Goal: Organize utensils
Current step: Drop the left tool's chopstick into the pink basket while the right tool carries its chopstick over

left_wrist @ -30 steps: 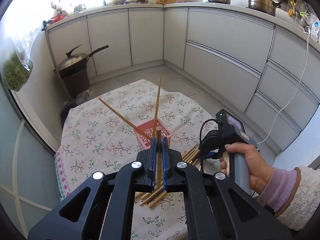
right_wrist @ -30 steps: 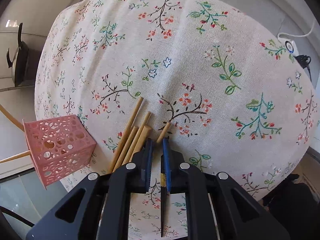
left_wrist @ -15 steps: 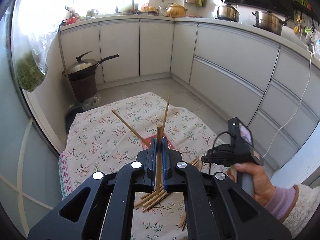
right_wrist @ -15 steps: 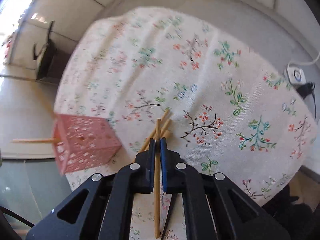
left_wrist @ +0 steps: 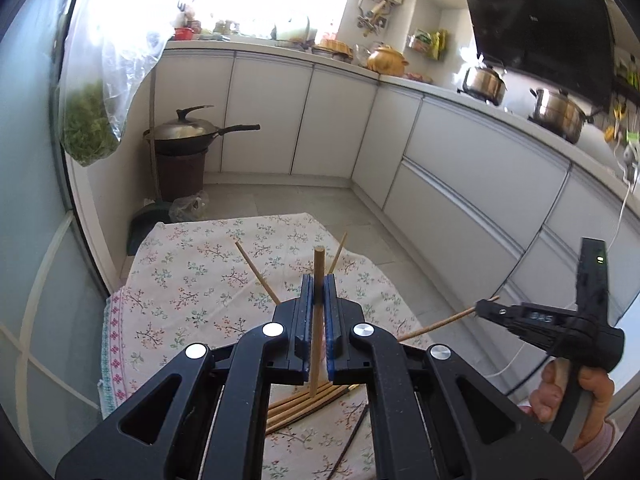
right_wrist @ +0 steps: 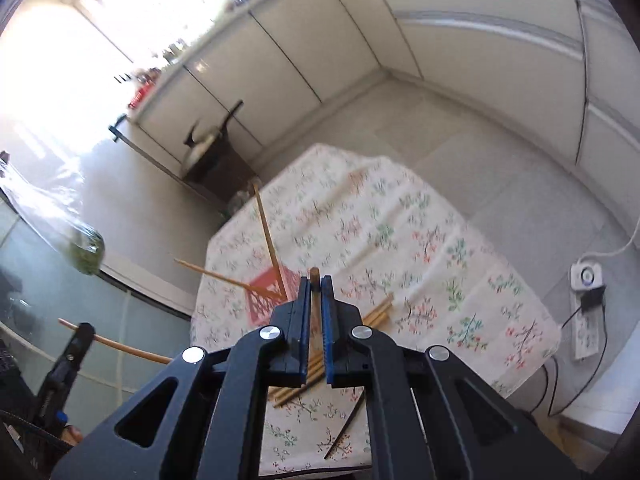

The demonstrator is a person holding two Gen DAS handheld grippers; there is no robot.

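Chopsticks: both grippers are now lifting one each, well above the table (right_wrist: 460, 240), where a second ago they were low over the pile (right_wrist: 304, 384).
Left gripper (left_wrist: 319, 292): clamping its stick (left_wrist: 319, 264) upright.
Right gripper (right_wrist: 315, 286): closing on another stick (right_wrist: 315, 273), raised off the cloth.
Holder (right_wrist: 266, 294): standing on the table, two sticks already leaning inside.
Meaning: both are heading for the holder next.

A home kitchen: white cabinets (left_wrist: 460, 148) ran under an L-shaped counter holding steel pots (left_wrist: 558, 114), below a black range hood (left_wrist: 544, 28). A lidded wok (left_wrist: 188, 130) sat nearby, beside a floral-clothed table (left_wrist: 192, 276).
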